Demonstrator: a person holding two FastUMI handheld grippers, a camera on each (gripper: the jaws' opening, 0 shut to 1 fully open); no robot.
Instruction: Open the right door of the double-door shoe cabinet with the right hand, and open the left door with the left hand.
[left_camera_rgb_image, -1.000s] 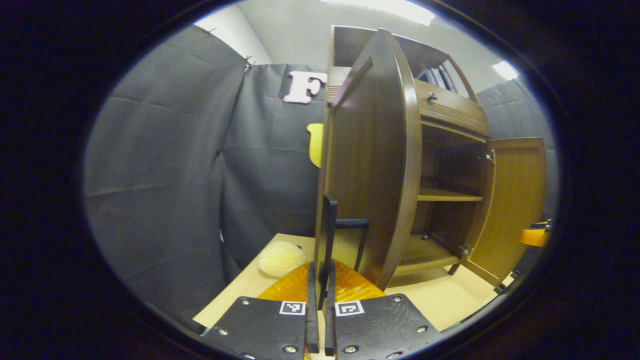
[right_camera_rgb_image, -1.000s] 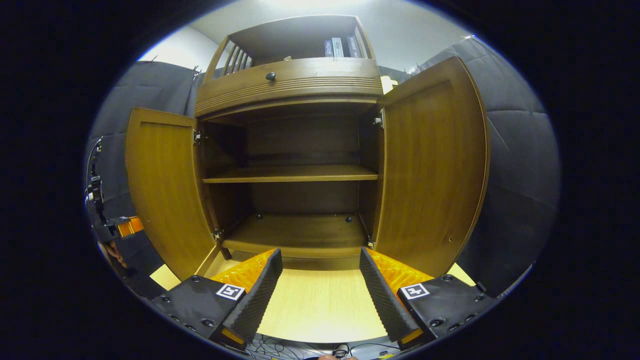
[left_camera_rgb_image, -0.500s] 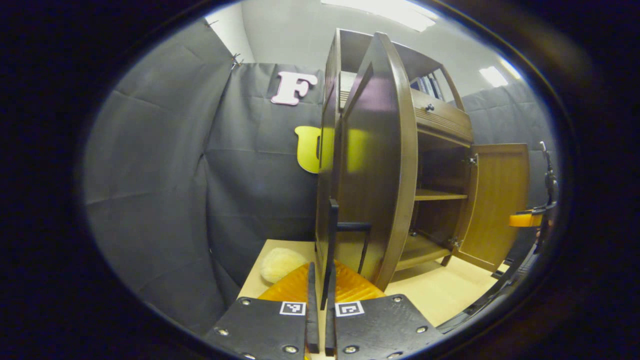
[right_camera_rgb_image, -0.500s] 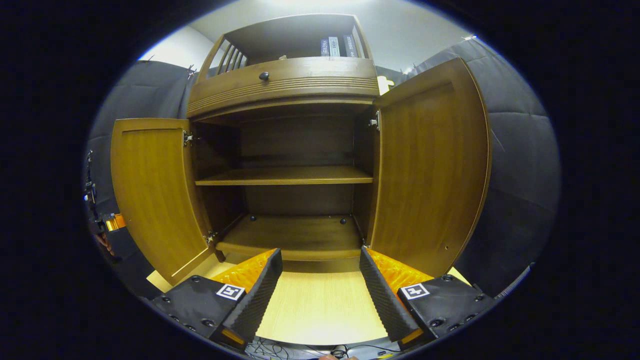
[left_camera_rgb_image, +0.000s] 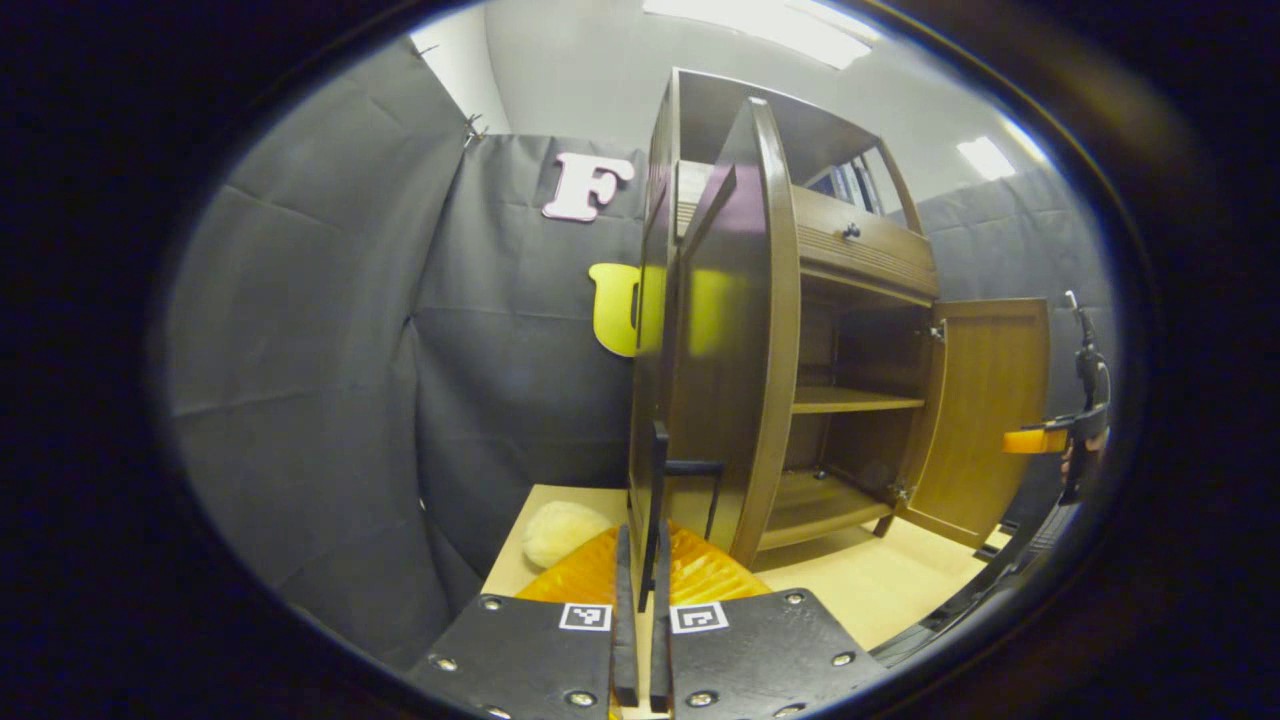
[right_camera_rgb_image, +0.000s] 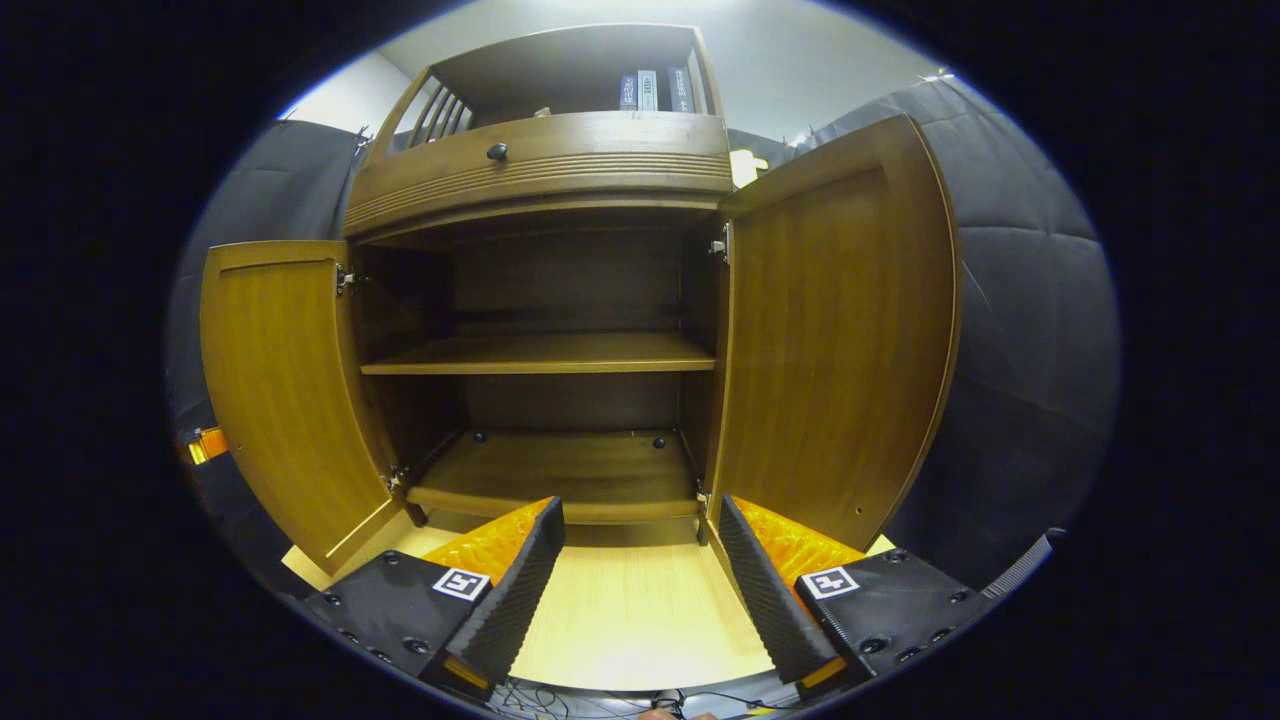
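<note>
A pale wood-grain tabletop (right_camera_rgb_image: 620, 620) enclosed by dark cloth walls carries the glossy brown shoe cabinet (right_camera_rgb_image: 540, 170), seen from the front in the right gripper view and from its side in the left gripper view. In the left gripper view the left gripper (left_camera_rgb_image: 643, 600) is closed on the thin dark handle (left_camera_rgb_image: 660, 500) of the left door (left_camera_rgb_image: 735, 340), both fingers pressed against the bar; the lower end of the handle is hidden between them. That door is swung wide and seen nearly edge-on, its curved outer face reflecting the wall. In the right gripper view the right gripper (right_camera_rgb_image: 640, 580) is held wide apart with nothing between its ribbed fingers (right_camera_rgb_image: 520, 590), in front of the cabinet and apart from it. The right door (right_camera_rgb_image: 840, 330) stands fully open, its handle hidden behind the panel. Two bare shelves (right_camera_rgb_image: 540, 352) are exposed inside. A cream fuzzy object (left_camera_rgb_image: 560, 530) beside the cabinet is partly cut off and hard to identify
</note>
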